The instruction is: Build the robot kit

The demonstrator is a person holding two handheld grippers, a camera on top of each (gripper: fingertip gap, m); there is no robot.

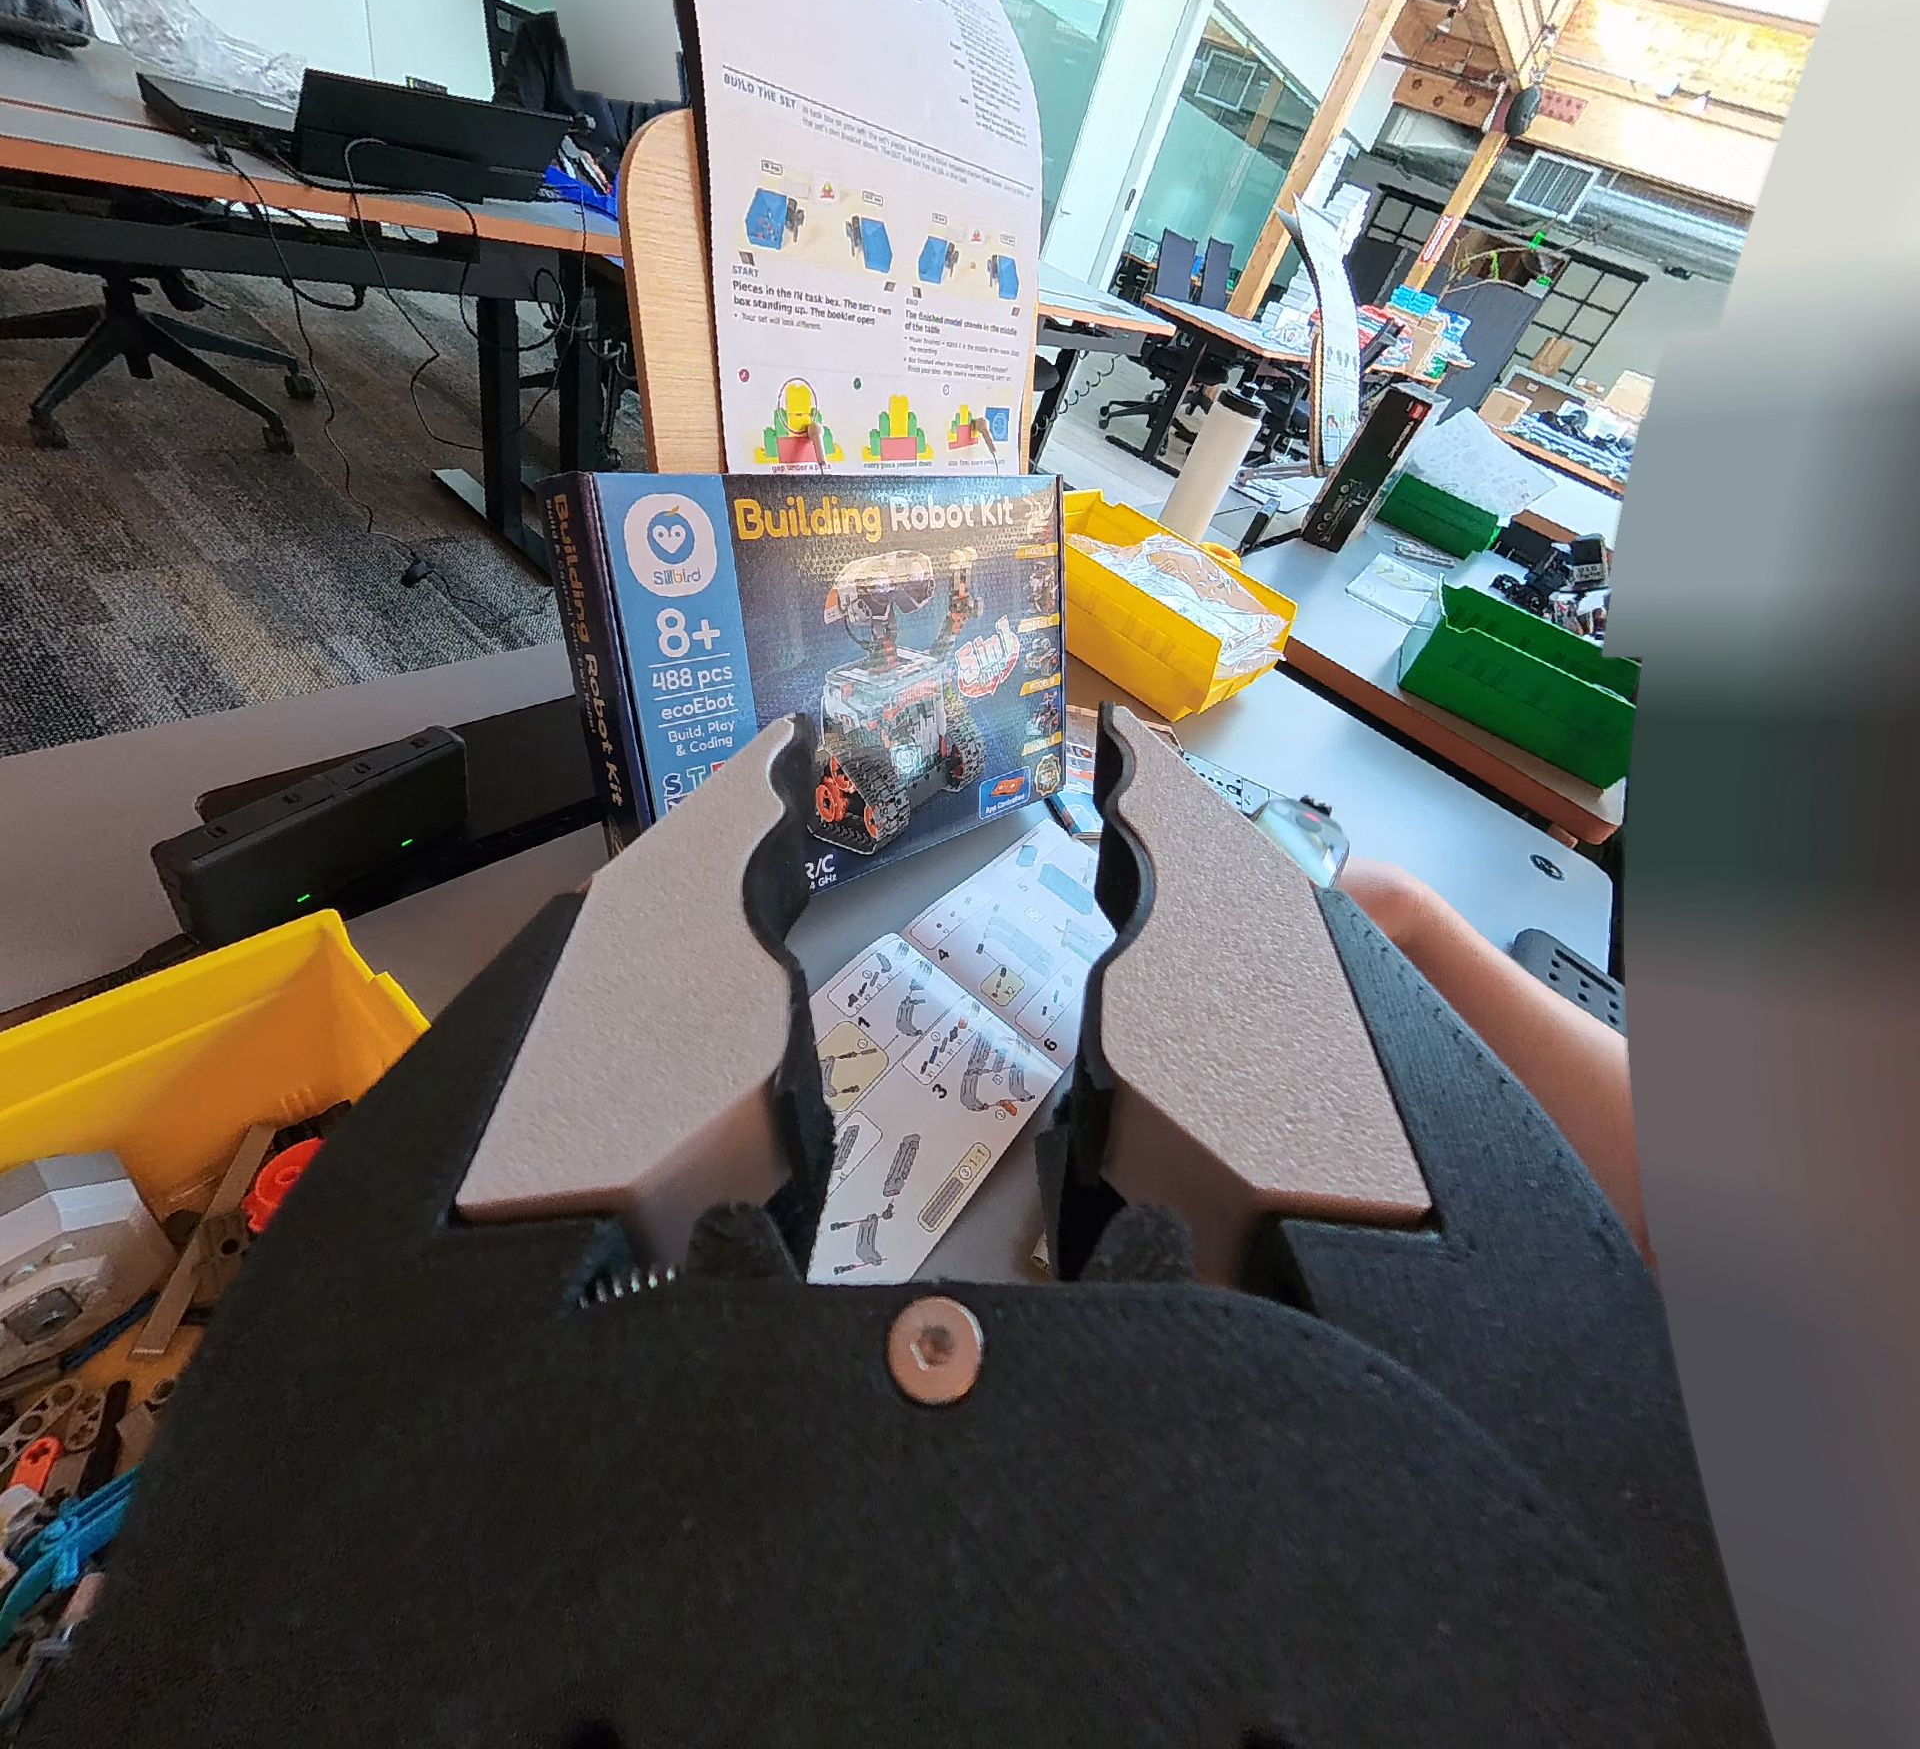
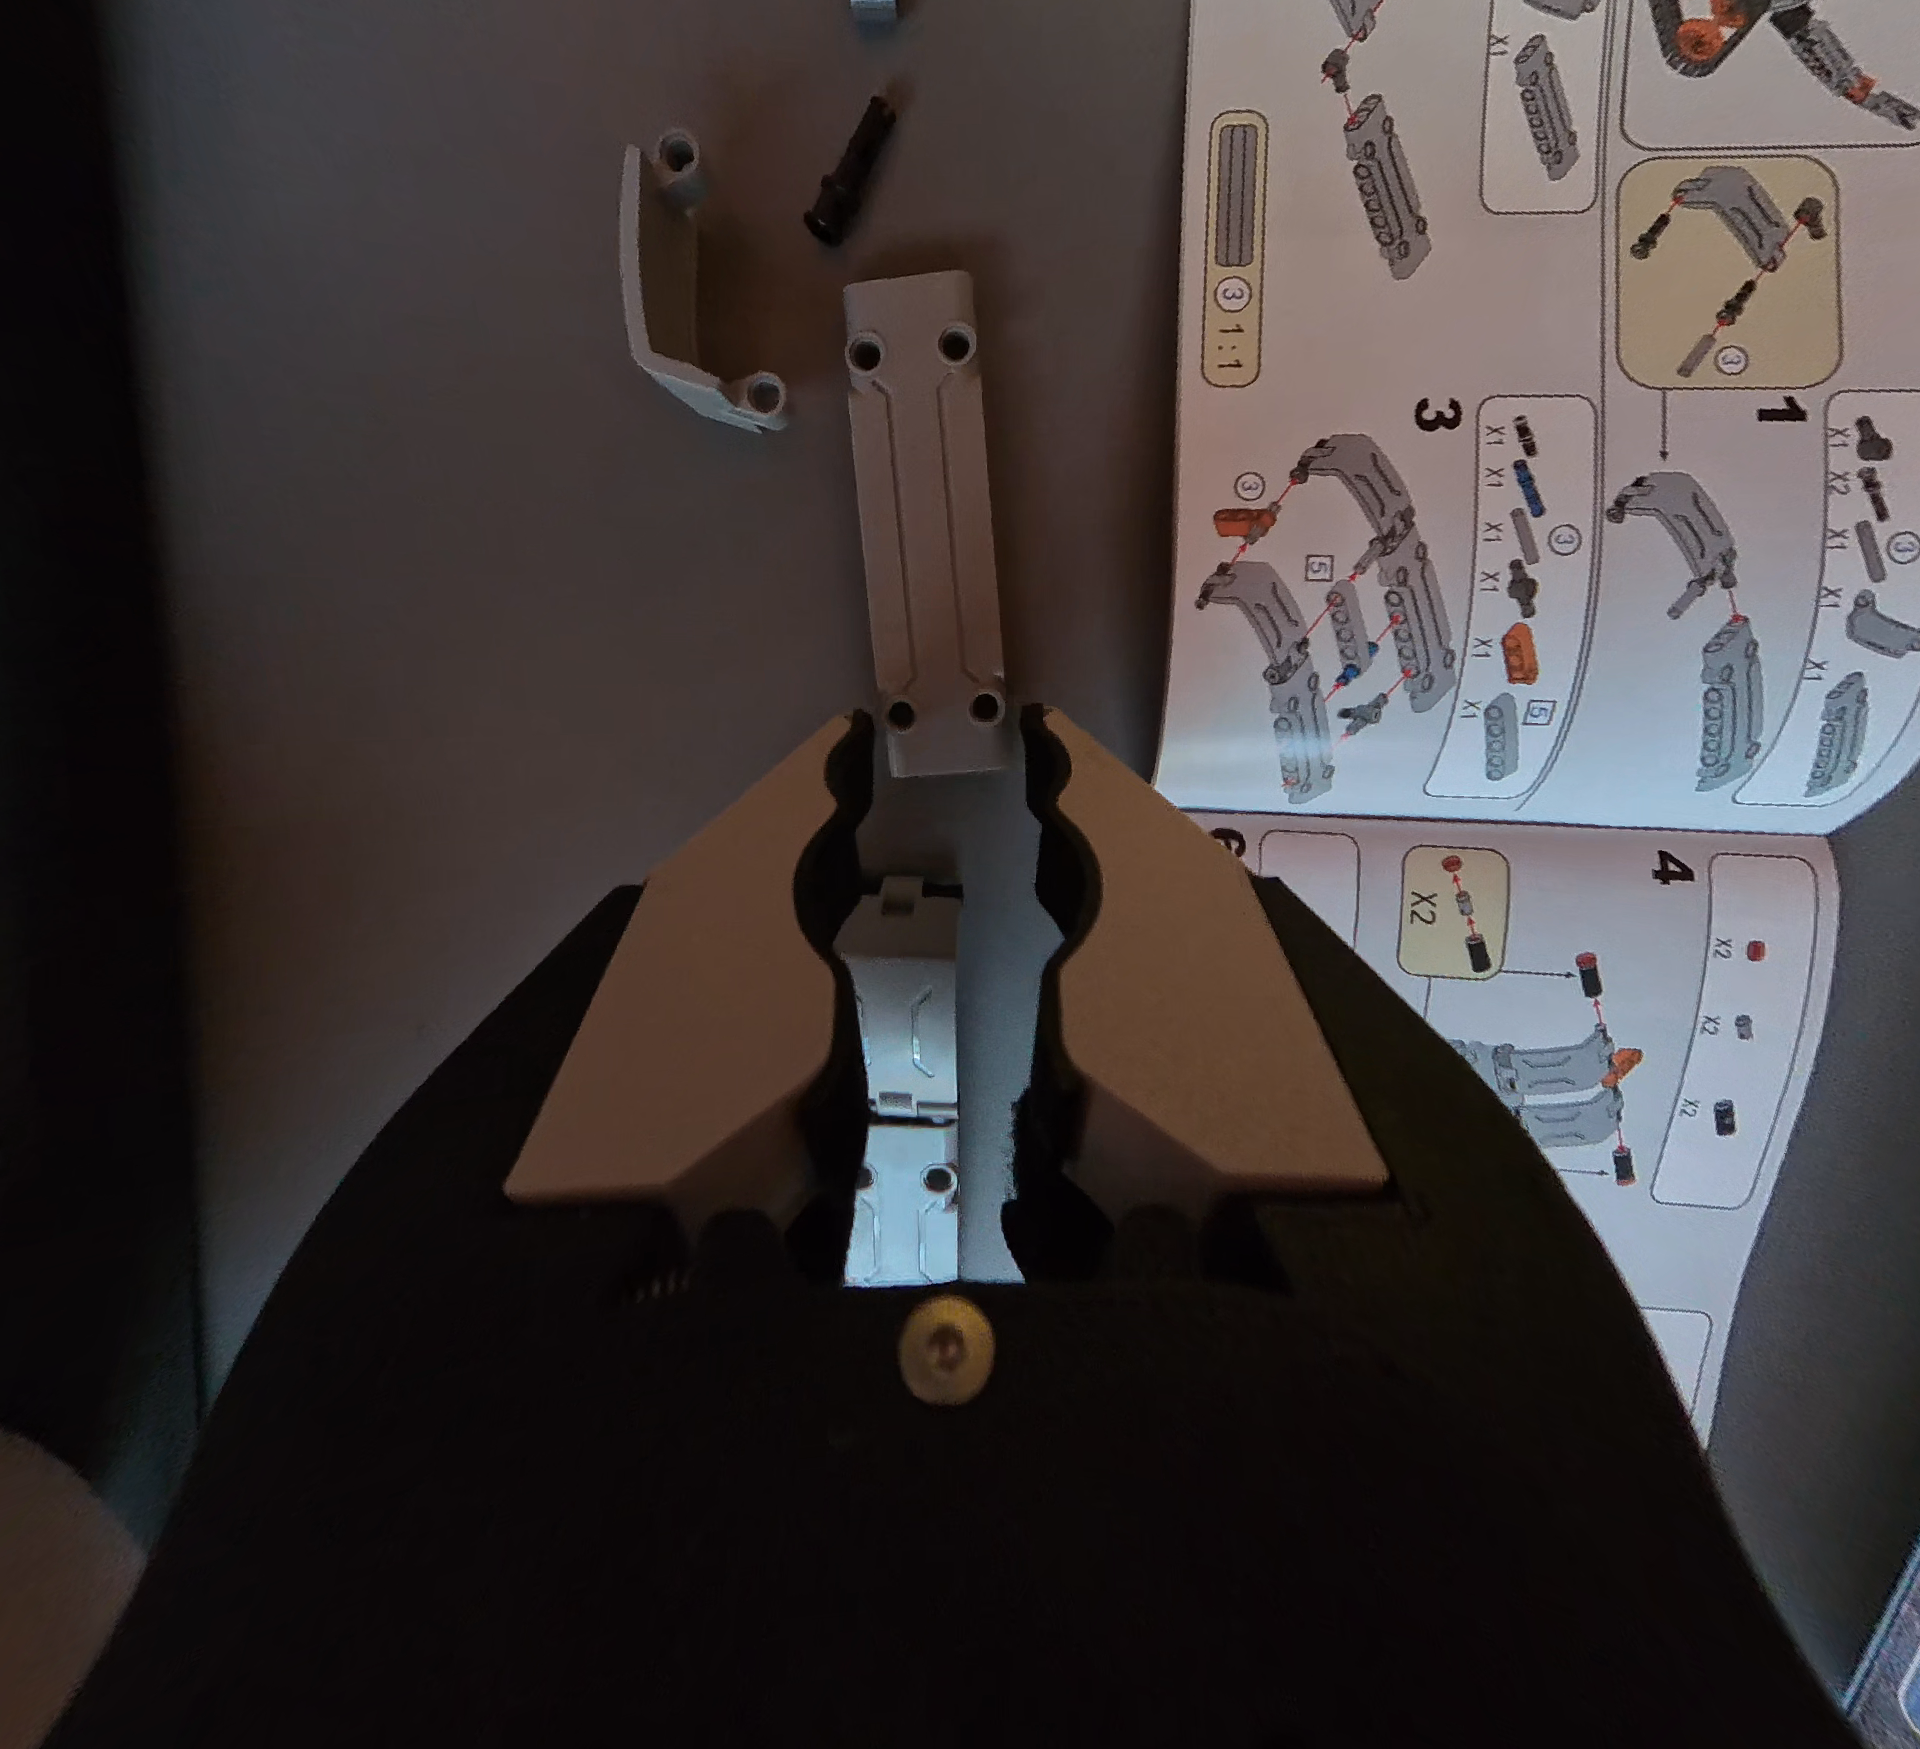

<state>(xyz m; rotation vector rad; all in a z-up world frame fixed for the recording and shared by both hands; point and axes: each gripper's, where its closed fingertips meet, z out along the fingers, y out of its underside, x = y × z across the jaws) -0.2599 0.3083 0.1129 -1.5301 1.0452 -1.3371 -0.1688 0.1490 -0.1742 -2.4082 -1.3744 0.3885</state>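
Currently: both grippers stand apart, gripping nothing.
Right gripper (image 2: 943,723) straddles the near end of a long grey panel (image 2: 923,515); curved panel (image 2: 675,297) and black pin (image 2: 847,167) lie ahead-left, unassembled. Left gripper (image 1: 951,743) hovers over the instruction booklet (image 1: 966,1024), kit box (image 1: 831,639) ahead.

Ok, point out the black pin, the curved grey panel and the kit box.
black pin (image 2: 850,169), right wrist view, middle of its shaft.
curved grey panel (image 2: 657,299), right wrist view, its long curved face.
kit box (image 1: 831,619), left wrist view, printed front face.
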